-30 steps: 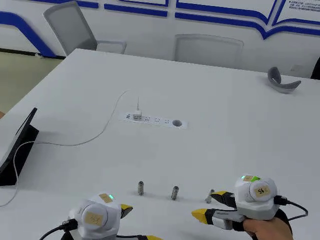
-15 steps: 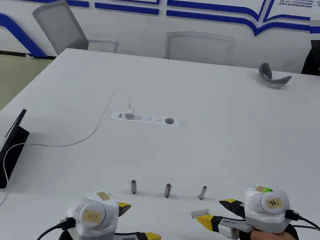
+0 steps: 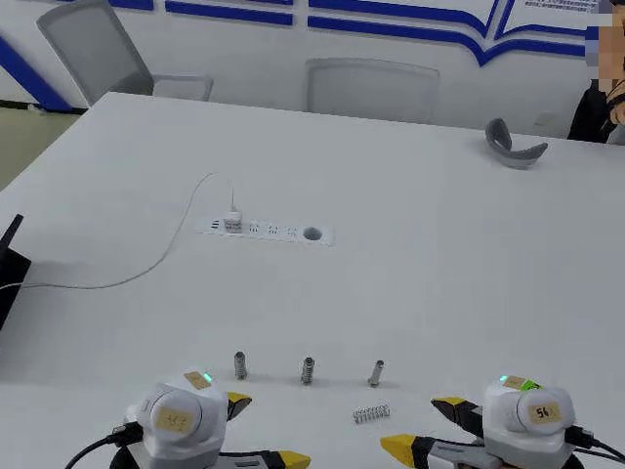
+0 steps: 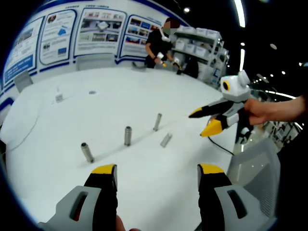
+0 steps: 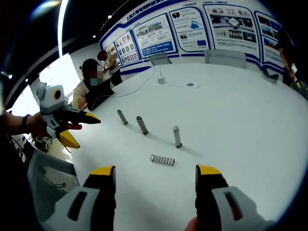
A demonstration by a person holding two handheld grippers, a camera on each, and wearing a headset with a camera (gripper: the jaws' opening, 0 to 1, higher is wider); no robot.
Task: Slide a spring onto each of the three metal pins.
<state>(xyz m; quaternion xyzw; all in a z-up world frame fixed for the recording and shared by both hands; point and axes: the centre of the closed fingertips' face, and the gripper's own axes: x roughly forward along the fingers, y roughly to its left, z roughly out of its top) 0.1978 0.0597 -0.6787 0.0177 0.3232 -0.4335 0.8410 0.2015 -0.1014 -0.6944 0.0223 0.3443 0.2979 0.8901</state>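
The loose spring lies flat on the white tabletop, low and centre in the head view, just below the bare pin. That pin stands upright at the right end of a short row. The middle pin and the leftmost pin each appear to carry a spring already, so one spring seems left to fit.

The right gripper hovers at the lower right with its fingers apart and empty, near the spring but not touching it. The left gripper sits at the lower left, fingers likewise apart, holding nothing.

The likeliest trouble is the pick-up. A thin coil lying on its side may roll away or squirt out if the fingers close off-centre, and a hard pinch could squash it. Coming in from the lower right, a fingertip could also clip the bare pin and tip it over. If the spring is carried tilted, its end may catch on the pin's top and spring free.
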